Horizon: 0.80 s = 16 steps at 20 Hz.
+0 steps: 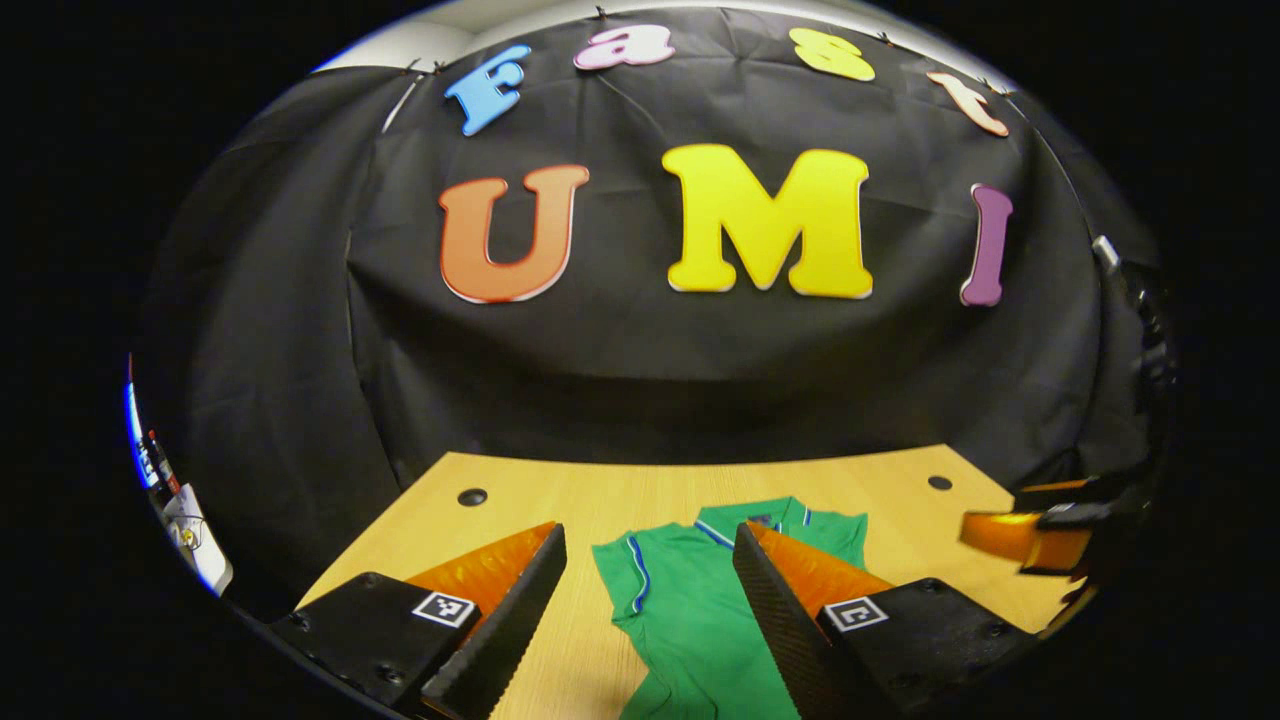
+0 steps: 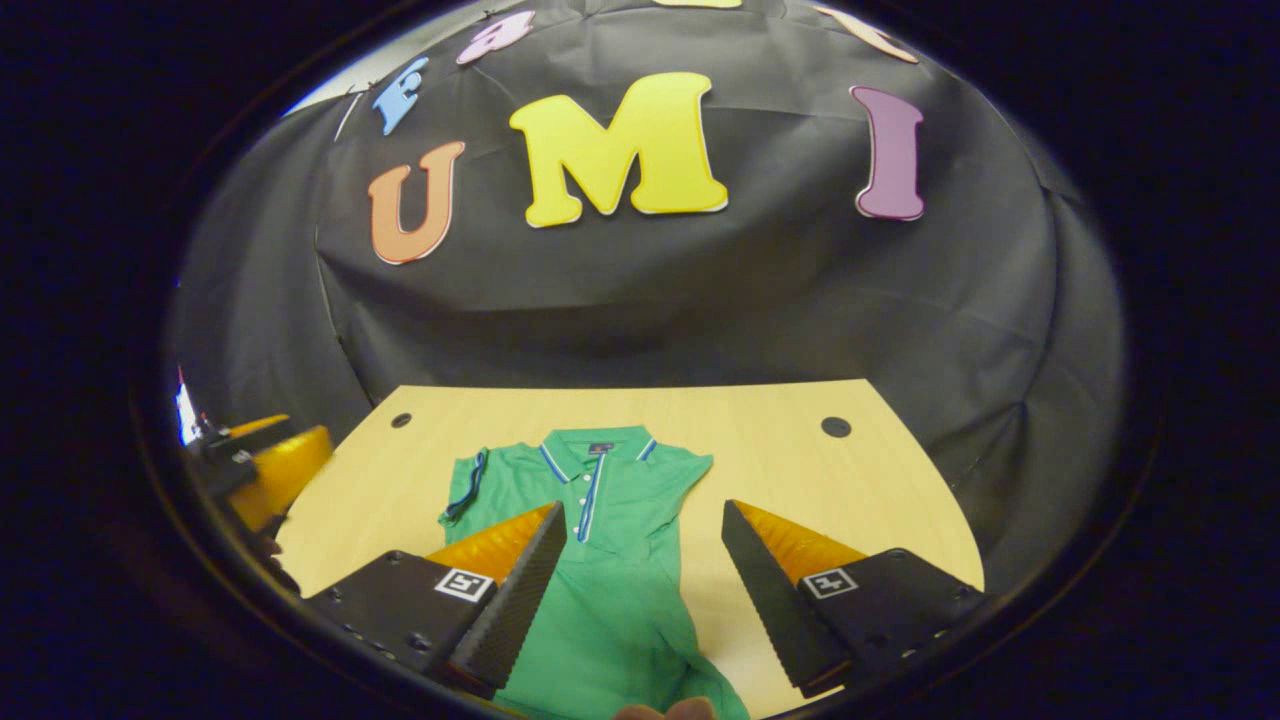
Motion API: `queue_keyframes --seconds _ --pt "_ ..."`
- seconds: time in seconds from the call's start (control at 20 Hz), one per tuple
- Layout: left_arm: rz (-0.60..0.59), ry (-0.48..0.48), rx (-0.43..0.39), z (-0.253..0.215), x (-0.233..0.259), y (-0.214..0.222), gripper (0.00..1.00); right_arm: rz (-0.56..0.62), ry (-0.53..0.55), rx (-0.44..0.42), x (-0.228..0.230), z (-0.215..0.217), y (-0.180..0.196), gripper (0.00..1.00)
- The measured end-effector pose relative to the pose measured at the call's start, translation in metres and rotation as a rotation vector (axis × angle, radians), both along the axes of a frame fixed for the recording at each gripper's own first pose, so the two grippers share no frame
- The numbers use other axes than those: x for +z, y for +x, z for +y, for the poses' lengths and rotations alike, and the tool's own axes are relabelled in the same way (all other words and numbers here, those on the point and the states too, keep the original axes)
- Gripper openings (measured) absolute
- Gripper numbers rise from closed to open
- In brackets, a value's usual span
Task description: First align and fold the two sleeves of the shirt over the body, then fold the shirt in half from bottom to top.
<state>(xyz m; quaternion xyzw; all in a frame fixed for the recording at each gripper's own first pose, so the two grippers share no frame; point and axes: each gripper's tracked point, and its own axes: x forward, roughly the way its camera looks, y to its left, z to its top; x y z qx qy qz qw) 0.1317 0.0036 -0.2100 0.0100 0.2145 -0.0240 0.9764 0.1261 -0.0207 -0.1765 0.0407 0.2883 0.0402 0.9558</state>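
Both my tongs, left (image 1: 650,590) and right (image 2: 640,570), hang released above the table (image 2: 780,440), grasping nothing. The green shirt (image 2: 610,560) lies flat ahead between their 2 pairs of fingers, collar farthest away. It looks soft and light; I'd pinch each sleeve (image 2: 465,485) at its cuff. The hem is cut off from sight.

No readable text, label or number anywhere.

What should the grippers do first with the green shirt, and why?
Probably lower the left gripper onto the shirt's near sleeve. The shirt lies flat on the table, collar far, both sleeves still spread out, and both grippers hang open above it, holding nothing. Sleeves come first.
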Motion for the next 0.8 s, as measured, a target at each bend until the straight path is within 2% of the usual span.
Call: queue_keyframes --seconds 0.2,0.4,0.45,0.5,0.65,0.8 --pt "0.113 -0.024 0.007 0.004 -0.07 0.034 1.0 -0.062 -0.051 -0.023 0.037 -0.022 -0.019 0.96" --pt "0.214 -0.021 0.031 0.017 -0.128 0.055 1.0 -0.08 -0.053 -0.055 0.058 -0.031 -0.035 0.96" --pt "0.235 -0.019 0.034 0.02 -0.142 0.061 1.0 -0.081 -0.056 -0.06 0.06 -0.032 -0.038 0.92" --pt "0.258 -0.013 0.034 0.02 -0.158 0.065 1.0 -0.077 -0.065 -0.063 0.061 -0.034 -0.041 0.96" --pt "0.333 -0.012 0.03 0.022 -0.195 0.069 1.0 -0.023 -0.08 -0.08 0.047 -0.038 -0.044 0.96" --pt "0.346 0.029 0.033 0.035 -0.211 0.077 1.0 0.003 -0.068 -0.094 0.042 -0.041 -0.048 0.96"
